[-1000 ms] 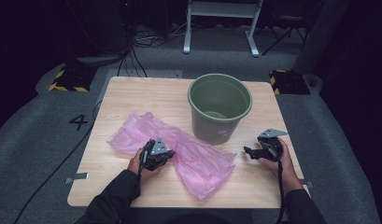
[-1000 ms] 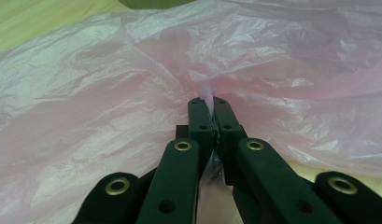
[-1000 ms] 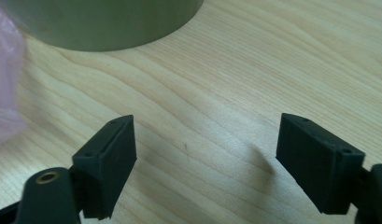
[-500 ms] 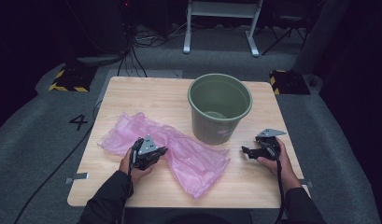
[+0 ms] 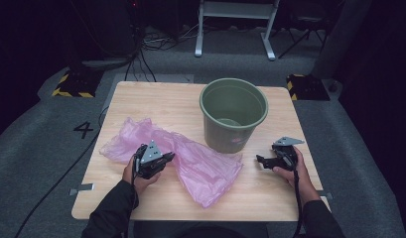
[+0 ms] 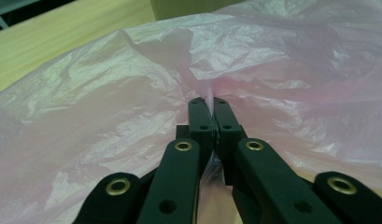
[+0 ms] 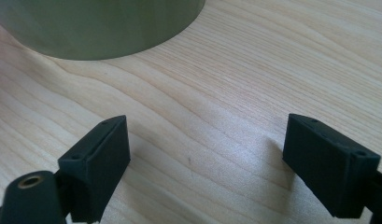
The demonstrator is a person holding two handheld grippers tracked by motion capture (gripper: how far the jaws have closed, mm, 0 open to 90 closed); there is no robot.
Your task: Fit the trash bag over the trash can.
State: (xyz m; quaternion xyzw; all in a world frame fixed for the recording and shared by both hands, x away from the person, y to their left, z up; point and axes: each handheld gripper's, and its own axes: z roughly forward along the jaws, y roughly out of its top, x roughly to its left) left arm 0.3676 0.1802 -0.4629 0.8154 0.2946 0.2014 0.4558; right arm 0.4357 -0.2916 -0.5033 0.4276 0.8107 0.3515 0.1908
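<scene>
A thin pink plastic bag (image 5: 200, 163) lies crumpled across the front left of the wooden table (image 5: 161, 101). My left gripper (image 5: 168, 157) rests on it and is shut on a fold of the bag (image 6: 132, 107); the film is pinched between its closed jaws (image 6: 211, 100). A green bucket (image 5: 234, 113) stands upright right of centre, its base visible in the right gripper view (image 7: 95, 28). My right gripper (image 5: 260, 160) sits right of the bucket's base, open, with only bare wood between its fingers (image 7: 205, 140).
Dark grey floor surrounds the table, with a painted "4" (image 5: 84, 130) at the left. A white metal frame (image 5: 235, 25) and cables stand behind the table. A yellow-black striped block (image 5: 71, 85) lies at the back left, another (image 5: 307, 87) at the back right.
My left gripper has pulled the pink bag leftward and toward the front edge. My right gripper has shifted slightly left and stays open.
</scene>
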